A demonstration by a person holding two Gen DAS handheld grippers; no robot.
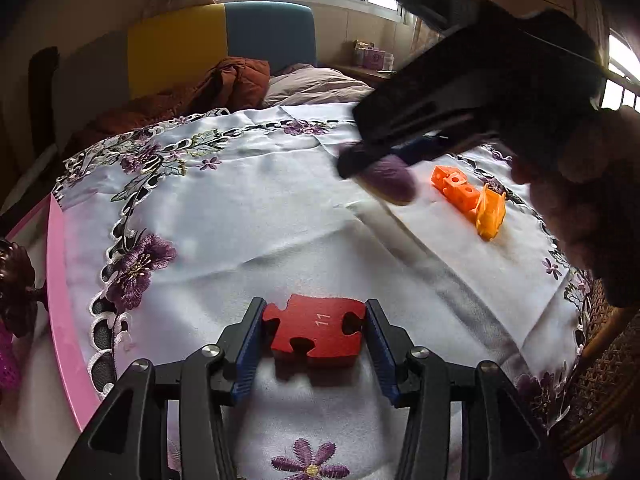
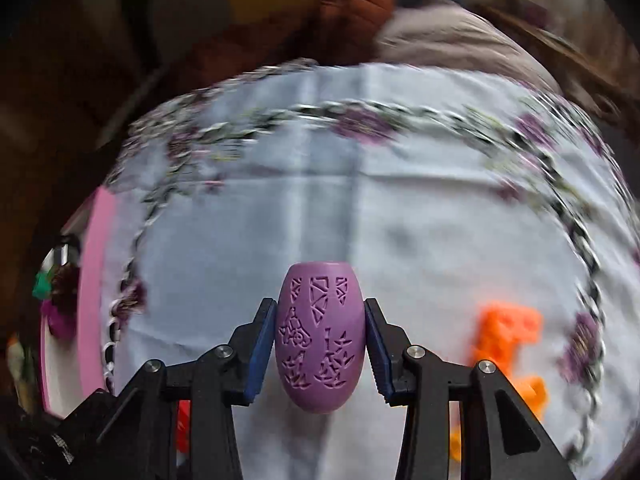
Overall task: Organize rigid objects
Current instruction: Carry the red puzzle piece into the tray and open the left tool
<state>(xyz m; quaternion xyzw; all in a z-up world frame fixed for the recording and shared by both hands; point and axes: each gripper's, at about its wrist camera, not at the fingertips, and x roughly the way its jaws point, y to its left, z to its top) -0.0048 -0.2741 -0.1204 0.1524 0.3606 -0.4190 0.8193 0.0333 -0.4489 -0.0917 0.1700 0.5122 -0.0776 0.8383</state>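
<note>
the left gripper (image 1: pixel 314 334) is clamping the red puzzle piece (image 1: pixel 318 330) low over the tablecloth (image 1: pixel 240 220); the right gripper (image 2: pixel 320 340) is gripping the purple egg (image 2: pixel 320 336) in mid-carry. next, each probably needs a set-down spot clear of the orange blocks (image 1: pixel 456 188).

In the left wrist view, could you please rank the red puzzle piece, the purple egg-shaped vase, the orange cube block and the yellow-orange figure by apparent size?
1. Red puzzle piece, though nearest the camera.
2. Purple egg-shaped vase, blurred and partly hidden.
3. Orange cube block and yellow-orange figure: too alike to rank.
</note>
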